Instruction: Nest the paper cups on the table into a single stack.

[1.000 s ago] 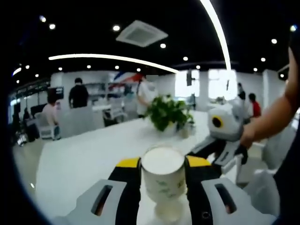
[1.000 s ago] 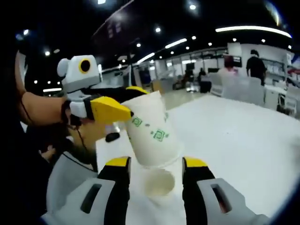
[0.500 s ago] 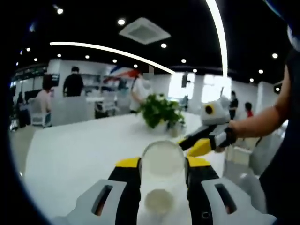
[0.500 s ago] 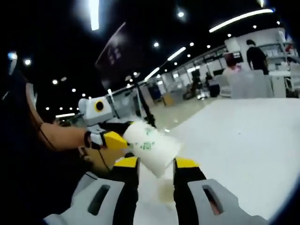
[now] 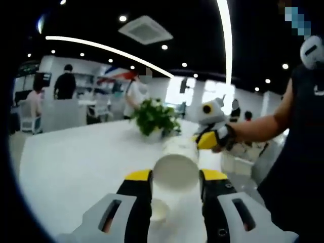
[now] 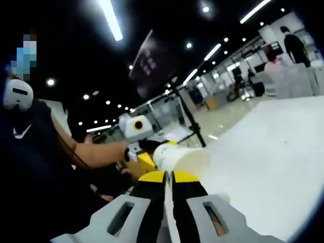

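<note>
A large open office with a dark ceiling, strip lights and people standing in the background surrounds a long white counter [image 5: 76,162].

In the left gripper view, the left hand-held gripper [image 5: 175,183] clamps a white paper cup [image 5: 175,173] between its yellow-tipped jaws, the cup's round end facing the camera. Just below and left of it, a second pale paper cup [image 5: 158,209] sits low between the jaws against the counter; whether the two touch cannot be told. Beyond them a potted green plant [image 5: 153,117] stands on the counter. To the right, a person's hand holds the right hand-held gripper [image 5: 208,139], its yellow tip close to the far part of the held cup.

In the right gripper view, the right hand-held gripper [image 6: 169,178] has its jaws pressed nearly together, seemingly pinching the edge of the paper cup [image 6: 181,160]. The cup lies tilted just past the jaw tips, with the left hand-held gripper [image 6: 144,161] on its far side, held by a bare forearm.
</note>
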`<action>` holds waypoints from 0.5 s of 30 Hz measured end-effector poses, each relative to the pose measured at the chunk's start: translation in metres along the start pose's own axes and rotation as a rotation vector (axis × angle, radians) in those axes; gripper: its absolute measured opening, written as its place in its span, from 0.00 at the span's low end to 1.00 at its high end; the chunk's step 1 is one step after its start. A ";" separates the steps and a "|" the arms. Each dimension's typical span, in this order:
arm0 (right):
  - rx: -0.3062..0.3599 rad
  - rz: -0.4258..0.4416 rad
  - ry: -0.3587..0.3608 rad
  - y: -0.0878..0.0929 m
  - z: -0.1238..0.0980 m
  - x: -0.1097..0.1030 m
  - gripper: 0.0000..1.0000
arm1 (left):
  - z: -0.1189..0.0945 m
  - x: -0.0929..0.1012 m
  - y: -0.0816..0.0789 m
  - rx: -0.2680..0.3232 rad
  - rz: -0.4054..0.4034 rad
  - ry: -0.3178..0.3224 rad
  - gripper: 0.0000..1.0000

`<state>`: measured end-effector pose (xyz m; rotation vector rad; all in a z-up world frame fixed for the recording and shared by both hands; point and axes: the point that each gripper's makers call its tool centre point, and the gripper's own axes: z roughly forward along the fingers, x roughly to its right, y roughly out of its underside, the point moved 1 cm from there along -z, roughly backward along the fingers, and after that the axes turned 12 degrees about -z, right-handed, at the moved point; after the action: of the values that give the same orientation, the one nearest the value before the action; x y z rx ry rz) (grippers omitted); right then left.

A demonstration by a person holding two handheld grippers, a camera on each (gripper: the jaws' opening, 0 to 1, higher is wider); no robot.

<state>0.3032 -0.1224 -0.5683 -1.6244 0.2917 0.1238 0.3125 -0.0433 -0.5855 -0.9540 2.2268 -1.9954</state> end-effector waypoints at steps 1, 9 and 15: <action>0.005 -0.009 0.001 -0.003 0.001 -0.002 0.01 | 0.000 0.000 0.000 0.004 -0.006 -0.002 0.36; -0.020 -0.057 -0.035 -0.018 0.010 -0.018 0.00 | -0.007 -0.007 -0.010 0.048 -0.007 0.002 0.39; -0.118 -0.142 0.065 -0.024 0.023 -0.009 0.00 | -0.022 -0.035 -0.013 0.043 0.035 -0.074 0.68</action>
<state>0.3033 -0.0976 -0.5448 -1.7625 0.2215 -0.0200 0.3386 -0.0087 -0.5829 -0.9619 2.1390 -1.9512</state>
